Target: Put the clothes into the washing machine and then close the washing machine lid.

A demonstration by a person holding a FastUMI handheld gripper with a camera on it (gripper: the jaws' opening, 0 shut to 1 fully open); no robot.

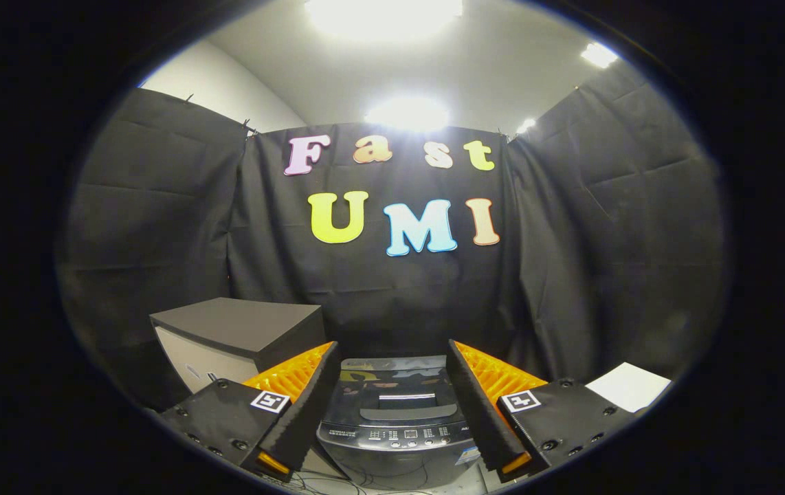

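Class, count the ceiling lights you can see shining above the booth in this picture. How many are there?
4. One large light overhead, one just above the back cloth wall, one off to the right, one small at the cloth's top corner. More may be hidden.

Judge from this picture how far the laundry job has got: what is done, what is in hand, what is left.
Done: nothing that I can see; whether clothes are already inside cannot be told. In hand: the gripper is open and empty, fingers spread wide and framing the dark grey top-loading washing machine just ahead; its glossy lid looks closed. Left: if loading has not happened, open the lid, load and close it.
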